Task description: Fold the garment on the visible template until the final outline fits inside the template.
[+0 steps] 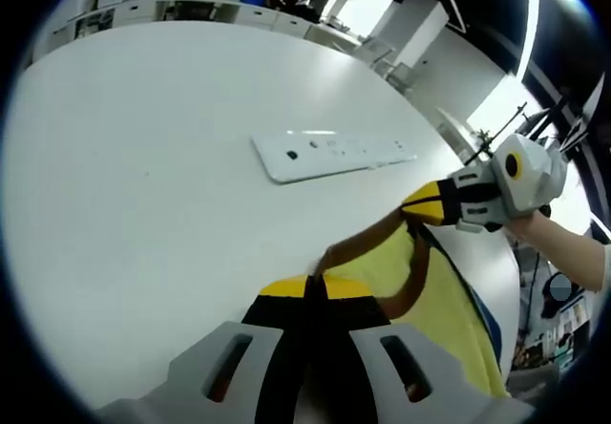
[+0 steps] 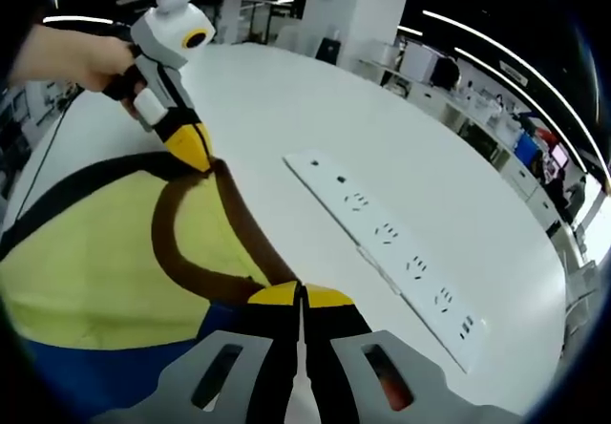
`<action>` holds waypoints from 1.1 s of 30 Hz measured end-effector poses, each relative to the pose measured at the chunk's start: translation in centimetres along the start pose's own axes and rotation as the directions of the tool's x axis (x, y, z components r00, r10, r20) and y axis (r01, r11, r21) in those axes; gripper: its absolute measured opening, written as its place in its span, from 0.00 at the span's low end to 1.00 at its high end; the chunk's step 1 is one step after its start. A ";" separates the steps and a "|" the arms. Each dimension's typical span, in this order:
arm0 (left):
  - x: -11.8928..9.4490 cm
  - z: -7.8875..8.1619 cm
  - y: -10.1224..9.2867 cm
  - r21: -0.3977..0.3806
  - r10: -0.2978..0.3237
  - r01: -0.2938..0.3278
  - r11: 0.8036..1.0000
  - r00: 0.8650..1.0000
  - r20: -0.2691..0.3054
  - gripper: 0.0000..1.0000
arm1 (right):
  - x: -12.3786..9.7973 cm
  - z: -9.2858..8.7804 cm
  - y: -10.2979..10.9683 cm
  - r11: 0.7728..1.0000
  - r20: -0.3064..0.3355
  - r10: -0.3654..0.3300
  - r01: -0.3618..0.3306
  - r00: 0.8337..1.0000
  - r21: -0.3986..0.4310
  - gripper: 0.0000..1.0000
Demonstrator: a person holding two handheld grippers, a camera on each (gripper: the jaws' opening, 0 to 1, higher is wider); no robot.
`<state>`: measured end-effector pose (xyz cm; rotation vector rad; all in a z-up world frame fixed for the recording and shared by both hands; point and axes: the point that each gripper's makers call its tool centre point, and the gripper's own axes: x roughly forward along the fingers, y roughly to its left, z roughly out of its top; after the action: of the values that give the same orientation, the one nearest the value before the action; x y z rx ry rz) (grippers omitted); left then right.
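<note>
The garment (image 2: 95, 262) is yellow with a brown neckband and a blue patch along one edge. Both claws, left (image 1: 314, 286) and right (image 2: 301, 296), have yellow tips on black fingers and grey bodies. The worktop (image 1: 143, 157) is plain white, the power strip (image 2: 391, 243) white too.

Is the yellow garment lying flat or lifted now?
Partly lifted: both the left gripper and right gripper pinch the brown collar of the yellow garment.
</note>
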<state>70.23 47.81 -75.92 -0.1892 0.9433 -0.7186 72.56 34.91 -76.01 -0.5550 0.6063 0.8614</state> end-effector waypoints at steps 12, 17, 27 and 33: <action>-0.2 0.7 0.4 -0.009 -0.028 0.028 1.000 0.999 0.042 0.00 | -0.3 -0.6 -1.2 0.997 -0.010 -0.062 0.062 0.998 0.054 0.01; 0.0 1.7 0.8 -0.010 -0.015 0.015 1.000 0.998 0.068 0.02 | -0.7 -0.3 -1.9 0.995 0.001 -0.077 0.076 0.997 0.069 0.02; -1.4 1.8 0.3 0.023 0.047 -0.050 0.999 0.994 0.096 0.07 | -1.7 0.1 -1.6 0.993 0.013 -0.086 0.085 0.996 0.079 0.01; -2.0 1.7 -0.6 0.040 0.039 -0.043 0.998 0.994 0.102 0.09 | -2.1 0.2 -1.3 0.994 0.010 -0.084 0.083 0.996 0.074 0.01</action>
<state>70.51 48.36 -73.34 -0.1668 0.8328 -0.6845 72.59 33.29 -74.18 -0.5043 0.5964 0.7606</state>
